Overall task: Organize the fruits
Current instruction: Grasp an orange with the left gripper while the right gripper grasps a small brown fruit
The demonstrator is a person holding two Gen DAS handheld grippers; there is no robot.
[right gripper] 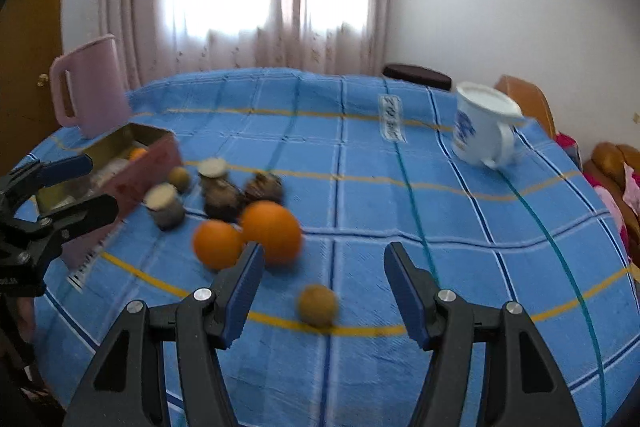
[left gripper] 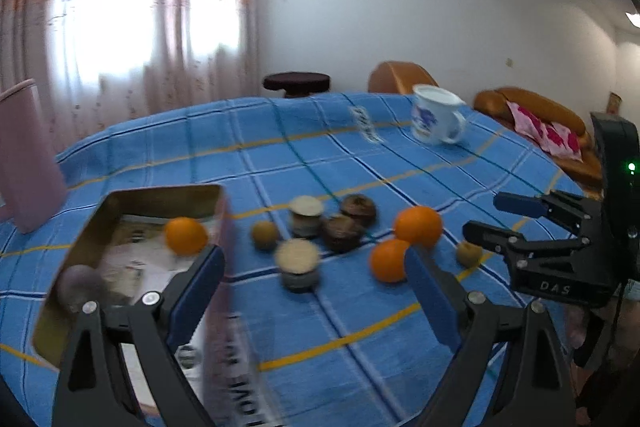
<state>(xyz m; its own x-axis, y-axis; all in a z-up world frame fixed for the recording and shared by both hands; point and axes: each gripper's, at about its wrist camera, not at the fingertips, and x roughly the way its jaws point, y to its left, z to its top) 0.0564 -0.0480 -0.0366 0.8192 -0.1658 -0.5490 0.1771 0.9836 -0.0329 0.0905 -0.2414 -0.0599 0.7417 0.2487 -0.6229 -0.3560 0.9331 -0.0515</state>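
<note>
While both views are motion-blurred, counts hold: three oranges, one (left gripper: 185,235) inside the open tin (left gripper: 120,203), two (left gripper: 418,225) (left gripper: 389,260) touching on the blue checked cloth (left gripper: 360,307). Two small brownish fruits (left gripper: 265,235) (left gripper: 469,253) lie loose; a round item in the tin is indistinct. Left gripper (left gripper: 314,291) spread wide, holding nothing. Right gripper (right gripper: 324,285) likewise wide, empty, above one brown fruit. One mug (left gripper: 436,115) stands apart.
</note>
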